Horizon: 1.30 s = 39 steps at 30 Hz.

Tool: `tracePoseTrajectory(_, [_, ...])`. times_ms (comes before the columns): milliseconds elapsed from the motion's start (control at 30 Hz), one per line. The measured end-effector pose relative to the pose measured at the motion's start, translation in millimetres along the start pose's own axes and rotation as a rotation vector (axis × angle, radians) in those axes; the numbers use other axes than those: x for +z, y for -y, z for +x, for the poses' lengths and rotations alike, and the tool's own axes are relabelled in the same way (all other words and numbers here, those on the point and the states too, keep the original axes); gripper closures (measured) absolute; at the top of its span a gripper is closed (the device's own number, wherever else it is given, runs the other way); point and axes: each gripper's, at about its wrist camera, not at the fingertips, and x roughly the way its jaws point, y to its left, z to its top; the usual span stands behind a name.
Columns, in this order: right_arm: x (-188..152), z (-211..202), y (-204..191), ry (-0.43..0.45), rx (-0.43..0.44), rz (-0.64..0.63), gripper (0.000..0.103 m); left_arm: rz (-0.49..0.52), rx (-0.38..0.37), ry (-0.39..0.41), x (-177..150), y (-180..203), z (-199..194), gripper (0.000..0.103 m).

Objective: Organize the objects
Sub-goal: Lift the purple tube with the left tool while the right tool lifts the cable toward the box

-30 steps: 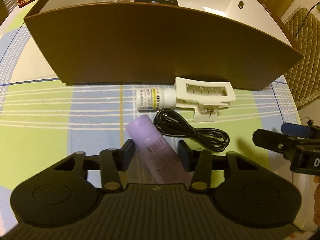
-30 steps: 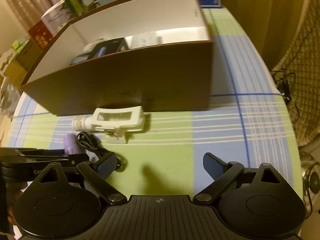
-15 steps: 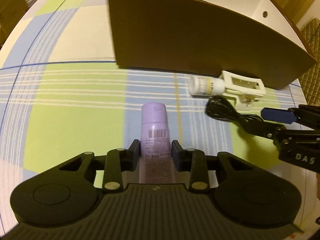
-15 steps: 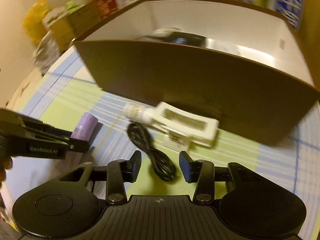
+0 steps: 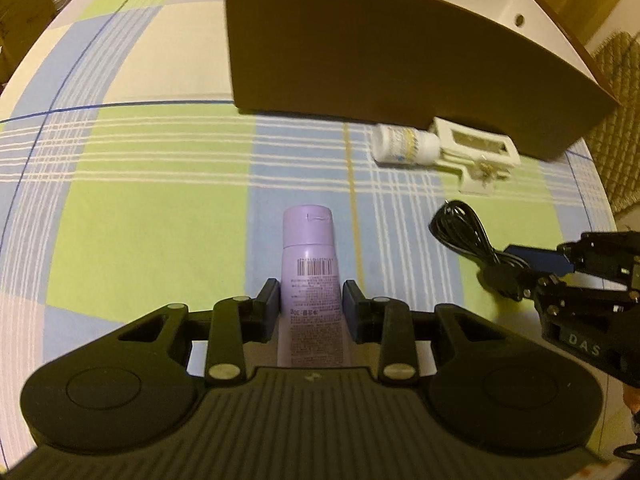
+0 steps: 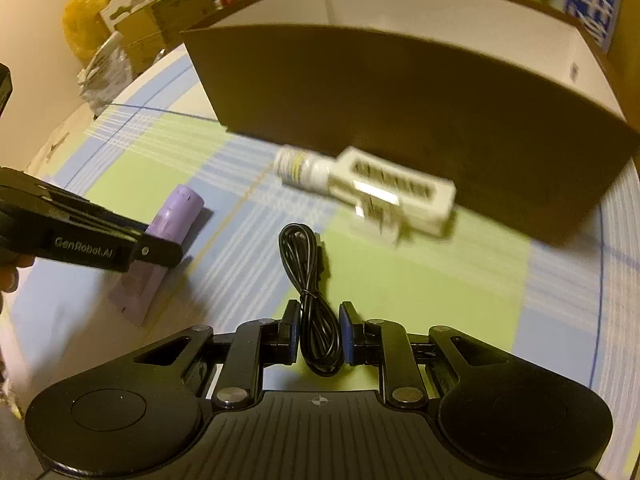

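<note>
Tube: a lilac tube [image 5: 310, 280] lies flat on the checked tablecloth [image 5: 152, 216], cap pointing toward the box, barcode side up
Left gripper: my left gripper [image 5: 310, 308] has its two pads against the sides of the tube's body, pinching it; in the right wrist view the same gripper [image 6: 160, 250] reaches in from the left over the tube [image 6: 172, 216]
Cable: a coiled black cable [image 6: 310, 280] lies on the green square of the cloth, near the tube and apart from it
Right gripper: my right gripper [image 6: 319, 338] straddles the near end of the coil, pads close on either side; I cannot tell whether they press it
Box: a brown cardboard box [image 5: 380, 52] with a white inside stands at the far side of the cloth
White bottle: a small bottle [image 5: 404, 146] lies on its side just before the box wall
Hair clip: a cream claw clip [image 5: 476, 152] touches the bottle's cap end, beside the box
</note>
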Motion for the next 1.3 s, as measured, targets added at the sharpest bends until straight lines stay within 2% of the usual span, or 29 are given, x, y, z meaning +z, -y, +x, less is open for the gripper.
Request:
tracePoseTrajectory(267, [-23,-17,3,-0.019,-0.015,0.083,0.085,0.079,-0.041,-0.014,-18,23,-3,0.074])
tracePoseTrajectory(733, [-13,2,-22,0.026,-0.088,-0.051,0.086,0.107,-0.029,0.01,-15,31,0,0.074])
tracePoseTrajectory(1067, [-18,-12,-16,0.032,-0.061,0.05,0.088,0.105,-0.031,0.011,-16,31,-3,0.075])
tracePoseTrajectory(1300, [-15,-27,-14,0.08,-0.048,0.105,0.088,0.117,-0.043,0.058,-13,32,-20,0.075])
